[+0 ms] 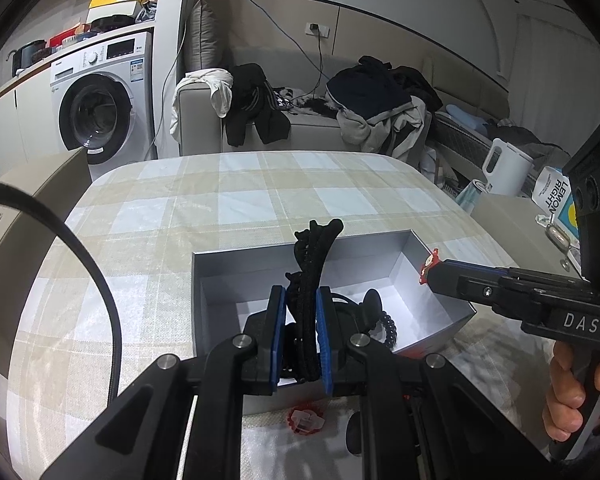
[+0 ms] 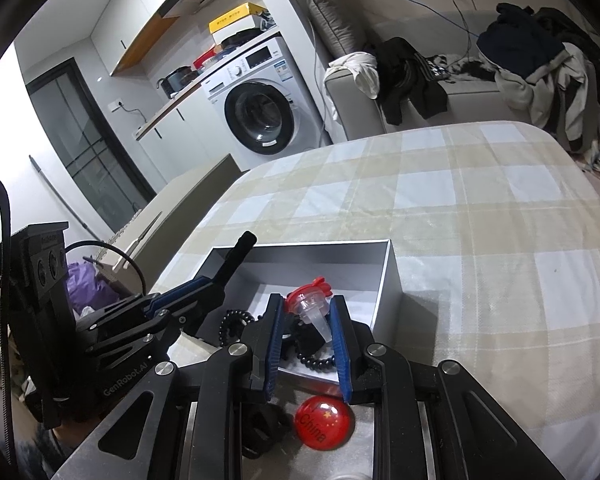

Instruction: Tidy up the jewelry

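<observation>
An open grey box (image 1: 240, 256) (image 2: 388, 280) sits on the checked tablecloth. My left gripper (image 1: 301, 294) (image 2: 220, 276) is shut on a bundle of black cords (image 1: 314, 256) (image 2: 240, 246), which stands up over the box's near side. My right gripper (image 2: 307, 300) (image 1: 432, 268) is shut on a small red and clear plastic ornament (image 2: 310, 300) (image 1: 428, 266) above the box's right edge. Inside the box lie a black bead bracelet (image 2: 318, 362) and a black spiral hair tie (image 2: 232, 318) (image 1: 390, 326).
A red domed badge marked "China" (image 2: 324, 422) lies on a silver surface just in front of the box. A red and clear piece (image 1: 304, 420) lies under my left gripper. Beyond the table (image 2: 480, 208) are a sofa with clothes (image 1: 376, 96) and a washing machine (image 1: 96, 104).
</observation>
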`<state>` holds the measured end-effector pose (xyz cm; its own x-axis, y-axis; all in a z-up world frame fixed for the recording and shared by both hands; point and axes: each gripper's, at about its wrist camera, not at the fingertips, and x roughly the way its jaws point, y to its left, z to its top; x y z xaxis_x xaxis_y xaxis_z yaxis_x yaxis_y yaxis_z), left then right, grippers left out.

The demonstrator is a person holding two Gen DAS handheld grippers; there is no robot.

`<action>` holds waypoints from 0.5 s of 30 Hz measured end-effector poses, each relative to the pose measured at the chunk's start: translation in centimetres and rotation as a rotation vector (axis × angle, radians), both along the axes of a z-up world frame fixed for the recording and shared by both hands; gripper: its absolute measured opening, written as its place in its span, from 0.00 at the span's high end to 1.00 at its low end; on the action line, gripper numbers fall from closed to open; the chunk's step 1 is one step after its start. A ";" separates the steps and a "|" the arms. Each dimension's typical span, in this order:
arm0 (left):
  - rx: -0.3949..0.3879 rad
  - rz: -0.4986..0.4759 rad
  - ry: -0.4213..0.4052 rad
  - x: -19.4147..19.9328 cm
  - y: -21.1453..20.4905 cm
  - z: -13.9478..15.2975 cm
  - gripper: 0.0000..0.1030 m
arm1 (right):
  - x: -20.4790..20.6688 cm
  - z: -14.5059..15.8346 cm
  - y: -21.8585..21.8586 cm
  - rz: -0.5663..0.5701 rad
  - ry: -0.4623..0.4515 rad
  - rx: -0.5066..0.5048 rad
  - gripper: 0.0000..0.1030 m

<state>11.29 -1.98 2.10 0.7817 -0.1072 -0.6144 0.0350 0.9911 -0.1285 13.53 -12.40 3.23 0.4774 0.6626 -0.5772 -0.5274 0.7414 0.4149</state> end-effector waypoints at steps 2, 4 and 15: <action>0.003 -0.003 -0.001 0.0 -0.1 0.0 0.90 | 0.0 0.0 0.0 0.001 0.001 -0.001 0.78; 0.011 -0.008 0.000 0.1 -0.2 0.1 0.90 | 0.0 0.0 0.0 -0.001 0.001 0.000 0.77; 0.004 -0.022 0.013 0.0 -0.4 0.3 0.90 | -0.3 0.7 -1.3 -0.064 -0.041 0.000 0.68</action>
